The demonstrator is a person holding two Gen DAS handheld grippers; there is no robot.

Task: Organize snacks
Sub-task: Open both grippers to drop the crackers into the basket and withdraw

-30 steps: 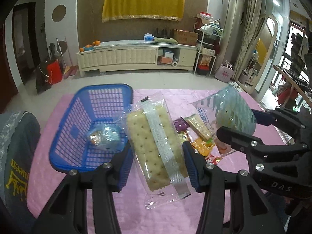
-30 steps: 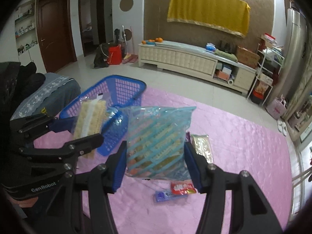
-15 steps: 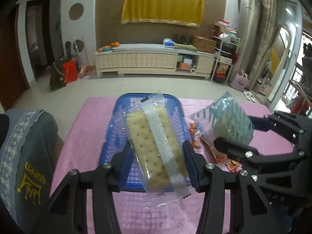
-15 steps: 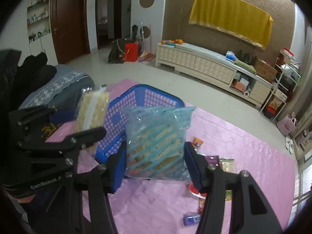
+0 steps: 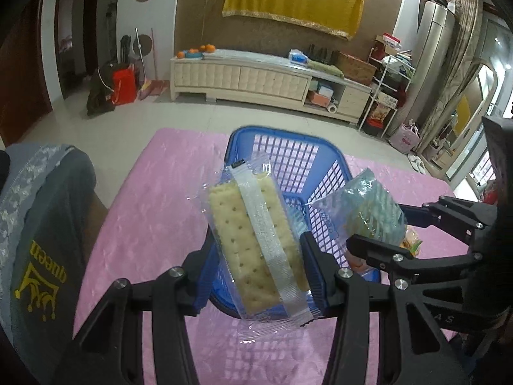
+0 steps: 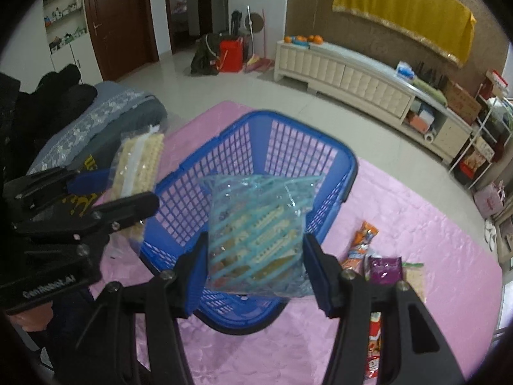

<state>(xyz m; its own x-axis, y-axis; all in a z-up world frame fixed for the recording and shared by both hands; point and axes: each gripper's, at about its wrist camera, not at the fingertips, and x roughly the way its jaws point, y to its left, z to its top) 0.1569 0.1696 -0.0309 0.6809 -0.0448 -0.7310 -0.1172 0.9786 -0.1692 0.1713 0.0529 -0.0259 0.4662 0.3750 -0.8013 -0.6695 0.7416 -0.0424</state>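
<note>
Gripping cracker pack (image 5: pixel 256 240), teal packet (image 6: pixel 256 234), over basket (image 6: pixel 320 147)

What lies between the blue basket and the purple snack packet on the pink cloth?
In the right wrist view, an orange snack packet lies between the blue basket and the purple packet.

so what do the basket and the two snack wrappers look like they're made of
Basket: blue moulded plastic, judging by its rigid grid walls and smooth rim. Cracker pack: clear glossy film, probably plastic; the crackers show through and a silvery seam runs down it. Teal-striped bag: thin, crinkly, see-through film, shiny where light catches it.
</note>
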